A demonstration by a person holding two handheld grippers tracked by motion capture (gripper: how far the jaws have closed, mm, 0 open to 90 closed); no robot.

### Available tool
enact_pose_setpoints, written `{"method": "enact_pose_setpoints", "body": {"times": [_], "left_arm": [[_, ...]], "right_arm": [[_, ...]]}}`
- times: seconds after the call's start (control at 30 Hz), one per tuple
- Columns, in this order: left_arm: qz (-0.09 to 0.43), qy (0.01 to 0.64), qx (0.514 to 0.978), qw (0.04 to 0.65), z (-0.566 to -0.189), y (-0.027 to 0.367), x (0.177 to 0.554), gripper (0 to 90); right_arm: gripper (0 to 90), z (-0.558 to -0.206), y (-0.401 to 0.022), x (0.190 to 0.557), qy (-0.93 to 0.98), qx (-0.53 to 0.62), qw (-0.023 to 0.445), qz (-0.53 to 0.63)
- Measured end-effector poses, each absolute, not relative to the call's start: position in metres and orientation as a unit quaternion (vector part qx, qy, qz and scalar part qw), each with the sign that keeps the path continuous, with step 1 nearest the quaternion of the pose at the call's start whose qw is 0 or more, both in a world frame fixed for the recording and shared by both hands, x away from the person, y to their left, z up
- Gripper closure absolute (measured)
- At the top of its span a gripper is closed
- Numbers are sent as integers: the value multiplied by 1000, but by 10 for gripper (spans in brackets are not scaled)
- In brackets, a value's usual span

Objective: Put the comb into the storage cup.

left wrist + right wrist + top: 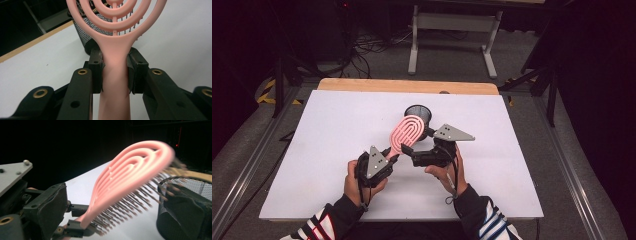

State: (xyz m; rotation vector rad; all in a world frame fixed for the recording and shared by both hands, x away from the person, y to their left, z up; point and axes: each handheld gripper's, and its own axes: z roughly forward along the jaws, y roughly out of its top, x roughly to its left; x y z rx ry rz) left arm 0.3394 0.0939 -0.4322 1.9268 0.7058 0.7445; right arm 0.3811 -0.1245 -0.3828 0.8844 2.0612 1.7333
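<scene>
- Left hand-held gripper [115, 75]: jaws clamped on the handle of the pink hairbrush [114, 82], pads pressing both sides, just below the head.
- Hairbrush head [406, 132] rises ahead of the left hand-held gripper, tilted, off the tabletop [327, 130]; bristles point down and toward the cup.
- Right hand-held gripper [428, 134]: just beside the brush head and right next to the cup; can't tell if its jaws are apart or together.
- Black mesh cup [418, 115] stands upright just beyond the brush head, on the tabletop.
- Right gripper view: cup [185, 207] close, brush blurred.
</scene>
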Motion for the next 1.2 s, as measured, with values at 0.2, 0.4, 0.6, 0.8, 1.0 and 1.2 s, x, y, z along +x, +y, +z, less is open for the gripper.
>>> {"method": "enact_pose_setpoints", "body": {"times": [0.2,0.4,0.6,0.8,1.0,1.2], "left_arm": [[307,277,787,457,-434,88,338,699],[310,276,789,453,-436,88,339,700],[312,276,789,452,-438,84,340,700],[316,273,791,447,-438,83,340,698],[319,265,786,459,-437,84,340,697],[318,252,784,469,-435,84,339,693]], "right_arm": [[124,-390,-118,383,722,313,127,603],[317,-393,-120,382,700,336,117,620],[500,-394,-125,382,679,353,112,634],[594,-394,-125,376,673,344,98,647],[624,-390,-119,367,679,319,109,653],[624,-386,-121,362,677,307,121,658]]}}
